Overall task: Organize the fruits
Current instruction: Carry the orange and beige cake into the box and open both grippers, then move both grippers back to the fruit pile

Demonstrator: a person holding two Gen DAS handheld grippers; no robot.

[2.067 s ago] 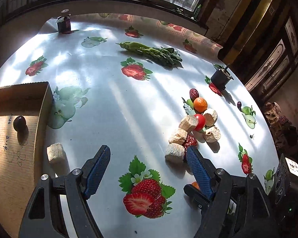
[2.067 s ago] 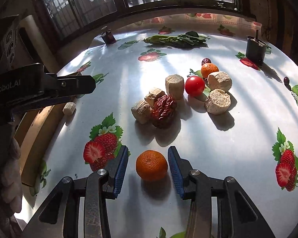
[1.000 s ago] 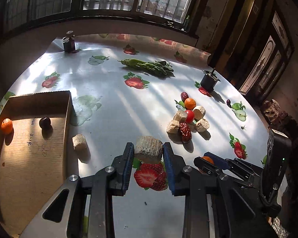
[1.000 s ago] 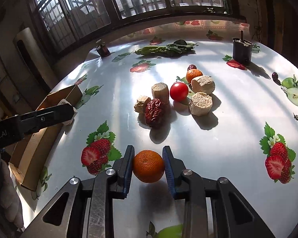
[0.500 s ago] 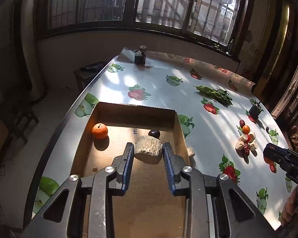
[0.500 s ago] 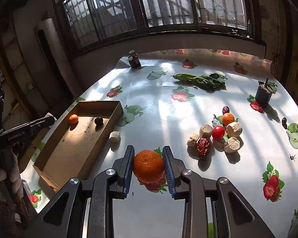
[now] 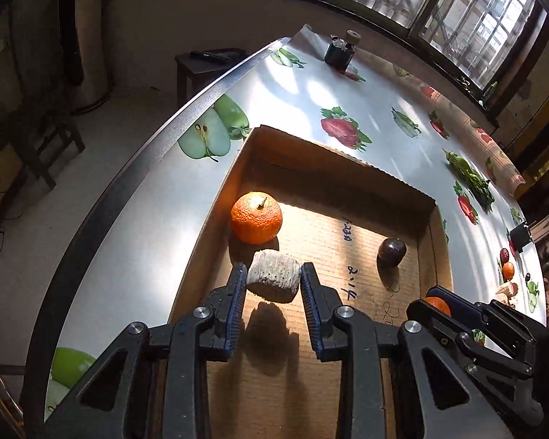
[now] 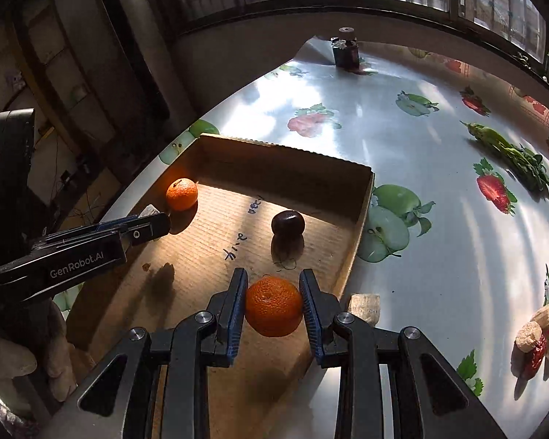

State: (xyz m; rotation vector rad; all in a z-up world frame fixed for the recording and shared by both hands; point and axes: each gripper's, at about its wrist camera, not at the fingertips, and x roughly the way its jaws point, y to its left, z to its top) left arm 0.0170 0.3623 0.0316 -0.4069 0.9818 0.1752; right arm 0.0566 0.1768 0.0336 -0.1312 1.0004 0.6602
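Black left gripper (image 7: 273, 285) with blue ribbed pads (image 7: 235, 292) frames a pale grey-beige, speckled chunk (image 7: 273, 280), and behind it glows a bright orange mandarin (image 7: 256, 217) with a pitted skin, next to a dark purple-brown plum (image 7: 392, 251), all on a tan corrugated cardboard tray (image 7: 333, 168) with dark blue scribbles. The black right gripper (image 8: 273, 305), same blue pads (image 8: 310, 311), carries a second orange mandarin (image 8: 273, 305), and white lettering shows on the other gripper's black side. Around them lies a glossy silvery-white tablecloth (image 8: 439, 219) printed with red strawberries, green apples and leaves, with dark green vegetables (image 8: 512, 153) far off.
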